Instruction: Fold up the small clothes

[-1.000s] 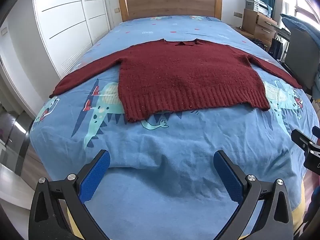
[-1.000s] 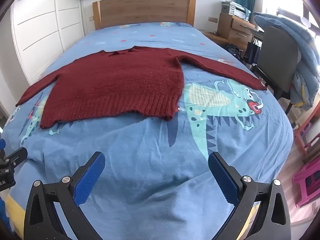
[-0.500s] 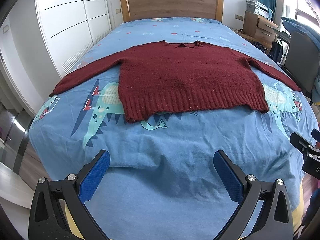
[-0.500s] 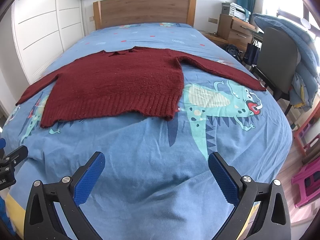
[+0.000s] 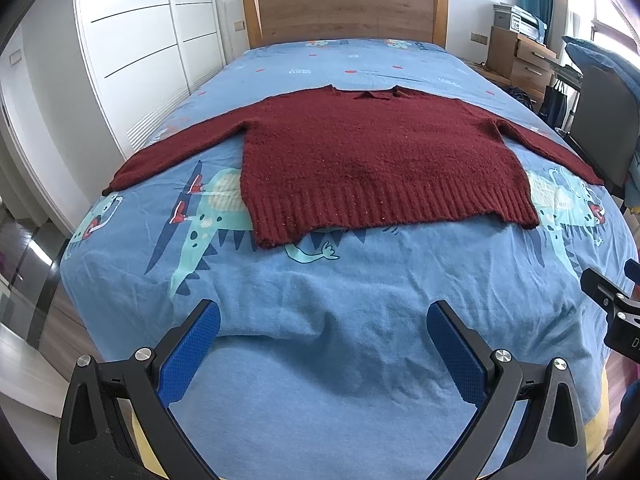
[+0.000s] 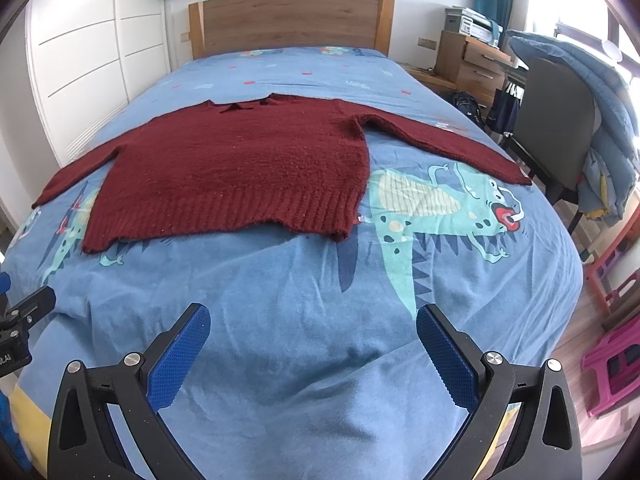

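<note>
**Both jaws spread above the bed foot, jumper flat ahead**

My left gripper (image 5: 323,316) hangs over the foot of the bed (image 5: 320,300), its jaws spread wide and holding nothing. My right gripper (image 6: 313,318) does the same, jaws released and empty over the blue dinosaur cover. The jumper (image 5: 372,156) lies flat at twelve o'clock from both, well apart from my blue pads (image 5: 188,356), collar toward the headboard (image 5: 344,12), ribbed hem nearest me, sleeves stretched out toward nine and three o'clock. In the right view the jumper (image 6: 240,172) sits toward eleven o'clock. A chair (image 6: 556,120) stands by the bed at two o'clock, with a wardrobe (image 5: 132,52) at ten.
</note>
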Action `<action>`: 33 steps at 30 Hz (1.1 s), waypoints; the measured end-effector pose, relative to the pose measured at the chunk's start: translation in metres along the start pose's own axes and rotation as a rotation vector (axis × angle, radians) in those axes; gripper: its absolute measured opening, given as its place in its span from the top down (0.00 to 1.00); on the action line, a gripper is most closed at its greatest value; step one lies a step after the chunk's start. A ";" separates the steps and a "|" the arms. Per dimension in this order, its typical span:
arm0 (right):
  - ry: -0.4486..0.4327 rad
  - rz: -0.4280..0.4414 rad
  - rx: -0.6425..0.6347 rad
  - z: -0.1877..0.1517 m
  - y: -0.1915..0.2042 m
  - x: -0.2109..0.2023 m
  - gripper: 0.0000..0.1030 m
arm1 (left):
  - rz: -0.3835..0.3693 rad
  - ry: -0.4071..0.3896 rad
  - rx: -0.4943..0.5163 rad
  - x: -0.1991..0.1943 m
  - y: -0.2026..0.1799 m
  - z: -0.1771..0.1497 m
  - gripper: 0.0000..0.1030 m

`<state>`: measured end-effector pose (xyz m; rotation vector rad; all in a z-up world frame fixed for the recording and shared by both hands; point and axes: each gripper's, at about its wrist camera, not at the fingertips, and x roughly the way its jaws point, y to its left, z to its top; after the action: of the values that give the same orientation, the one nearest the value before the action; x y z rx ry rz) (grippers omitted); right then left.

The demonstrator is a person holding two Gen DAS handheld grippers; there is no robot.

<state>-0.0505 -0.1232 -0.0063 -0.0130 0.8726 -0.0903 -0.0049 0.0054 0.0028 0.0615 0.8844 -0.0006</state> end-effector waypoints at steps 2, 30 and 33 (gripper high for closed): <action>0.000 0.000 -0.001 0.000 0.000 0.000 0.00 | 0.000 0.000 -0.001 0.000 0.000 0.000 0.01; 0.009 0.002 0.003 0.000 -0.002 0.001 0.00 | 0.006 0.000 -0.020 0.005 0.005 0.000 0.01; 0.011 0.004 0.004 0.000 -0.004 0.002 0.00 | 0.011 0.003 -0.019 0.007 0.005 0.000 0.01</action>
<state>-0.0496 -0.1270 -0.0082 -0.0072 0.8833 -0.0887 0.0001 0.0104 -0.0025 0.0486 0.8872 0.0176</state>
